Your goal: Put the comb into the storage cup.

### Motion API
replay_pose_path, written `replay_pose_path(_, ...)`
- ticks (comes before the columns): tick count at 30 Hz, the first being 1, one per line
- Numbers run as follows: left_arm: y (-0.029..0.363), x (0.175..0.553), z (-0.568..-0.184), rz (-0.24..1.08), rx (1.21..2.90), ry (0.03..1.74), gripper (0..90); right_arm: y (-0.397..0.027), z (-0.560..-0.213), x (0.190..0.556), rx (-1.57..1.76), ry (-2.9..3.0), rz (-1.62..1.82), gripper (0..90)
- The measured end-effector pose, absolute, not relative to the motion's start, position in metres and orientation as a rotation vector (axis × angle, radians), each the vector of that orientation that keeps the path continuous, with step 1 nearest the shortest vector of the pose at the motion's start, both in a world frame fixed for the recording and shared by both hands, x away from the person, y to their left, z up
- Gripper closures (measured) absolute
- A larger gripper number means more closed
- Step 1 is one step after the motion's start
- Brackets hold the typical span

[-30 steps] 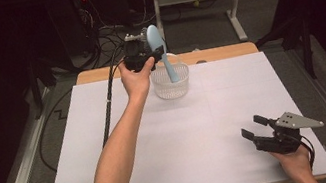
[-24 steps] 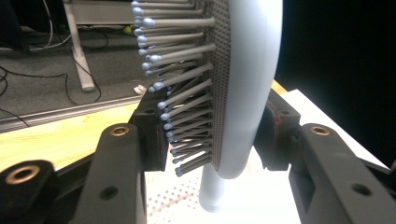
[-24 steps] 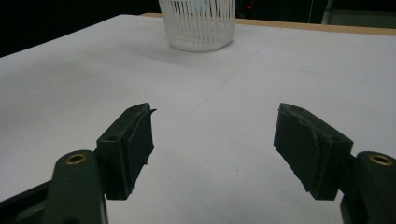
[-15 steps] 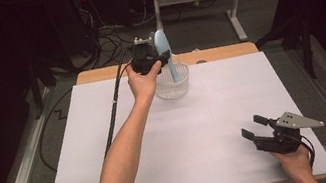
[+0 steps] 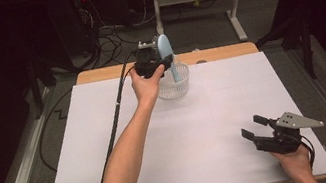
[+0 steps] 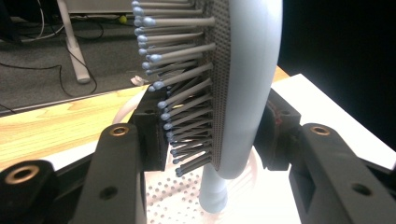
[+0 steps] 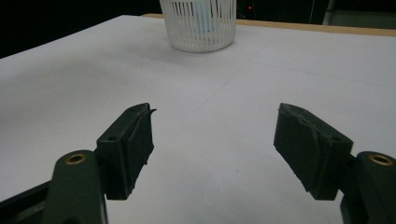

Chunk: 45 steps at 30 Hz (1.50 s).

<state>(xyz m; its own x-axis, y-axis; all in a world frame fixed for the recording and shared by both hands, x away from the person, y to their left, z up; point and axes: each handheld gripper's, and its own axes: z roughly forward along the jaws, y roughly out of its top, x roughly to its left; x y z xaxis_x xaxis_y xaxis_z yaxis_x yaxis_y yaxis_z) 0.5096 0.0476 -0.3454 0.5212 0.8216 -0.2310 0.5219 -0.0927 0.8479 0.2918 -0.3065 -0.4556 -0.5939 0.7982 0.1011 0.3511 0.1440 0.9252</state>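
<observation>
A pale blue hairbrush (image 5: pixel 167 55) with grey bristles (image 6: pixel 187 107) stands handle-down in a white slotted basket (image 5: pixel 174 83) at the table's far edge. My left gripper (image 5: pixel 154 65) is shut on the brush head (image 6: pixel 247 93), one pad on the bristle side and one on its smooth back. The handle end (image 6: pixel 214 196) is down inside the basket, near its perforated floor. My right gripper (image 5: pixel 254 127) rests open near the table's front right, nothing between its jaws. The basket (image 7: pixel 198 23) stands far ahead of it in the right gripper view.
White paper (image 5: pixel 185 143) covers the table, with a strip of bare wood (image 5: pixel 225 52) along the far edge. Behind the table lie cables (image 5: pixel 107 45) and a metal desk frame (image 5: pixel 232 3) on grey floor. A black cable (image 5: pixel 112 131) trails from my left gripper along the forearm.
My left hand has carried the brush a little right and down, so the handle sits deeper in the basket. The right gripper has stayed still.
</observation>
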Motion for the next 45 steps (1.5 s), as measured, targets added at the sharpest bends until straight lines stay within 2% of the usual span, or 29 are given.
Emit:
replay_pose_path(30,0.04,0.513,-0.36,0.379,1.792,1.117,52.7,-0.306,-0.456,0.292,1.093,2.016,1.448,28.8)
replay_pose_path(45,0.051,0.513,-0.364,0.377,1.796,1.131,50.7,-0.305,-0.456,0.292,1.09,2.025,1.441,28.8)
